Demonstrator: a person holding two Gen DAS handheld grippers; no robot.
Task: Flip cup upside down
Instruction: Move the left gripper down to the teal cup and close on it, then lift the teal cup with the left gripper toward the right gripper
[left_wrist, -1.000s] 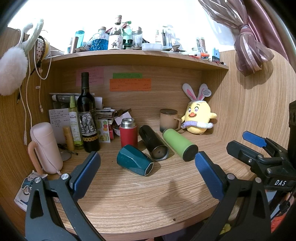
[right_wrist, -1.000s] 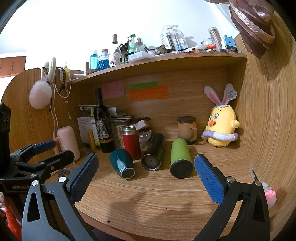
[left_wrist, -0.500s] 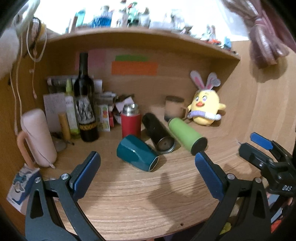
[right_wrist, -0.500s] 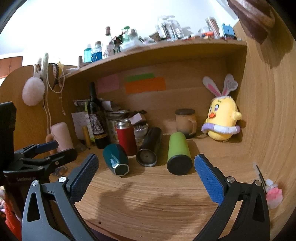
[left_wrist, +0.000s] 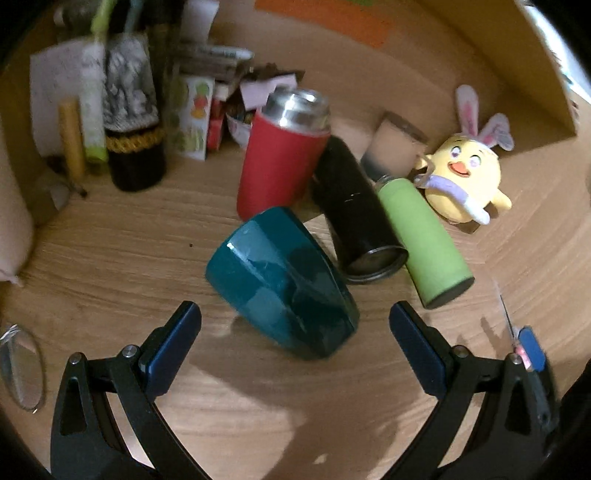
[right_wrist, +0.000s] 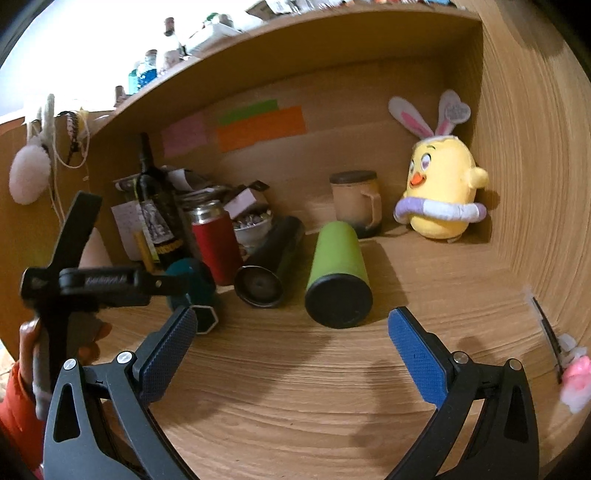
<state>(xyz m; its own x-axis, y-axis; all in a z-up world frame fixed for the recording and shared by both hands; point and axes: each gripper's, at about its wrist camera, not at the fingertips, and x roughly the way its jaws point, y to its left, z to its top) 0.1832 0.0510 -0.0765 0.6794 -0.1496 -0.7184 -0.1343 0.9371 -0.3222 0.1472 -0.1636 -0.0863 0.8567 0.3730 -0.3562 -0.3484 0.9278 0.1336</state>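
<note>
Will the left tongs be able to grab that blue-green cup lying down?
Probably yes. The left tongs are open right above the teal cup, nothing between them. The black bottle lies close beside it.

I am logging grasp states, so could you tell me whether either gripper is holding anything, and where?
Nothing is held. The left gripper is open around the teal cup without touching; the right gripper is open over bare desk.

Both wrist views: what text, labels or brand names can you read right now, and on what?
Nothing can be quoted; no text is legible in either view.
wine bottle label: blurred, unreadable.
heart tag on the plush chick's ear: writing too blurred.
white paper note by the bottle: too small.
left gripper, side lettering in the right wrist view: blurred.
orange sticky note: no writing visible.
</note>
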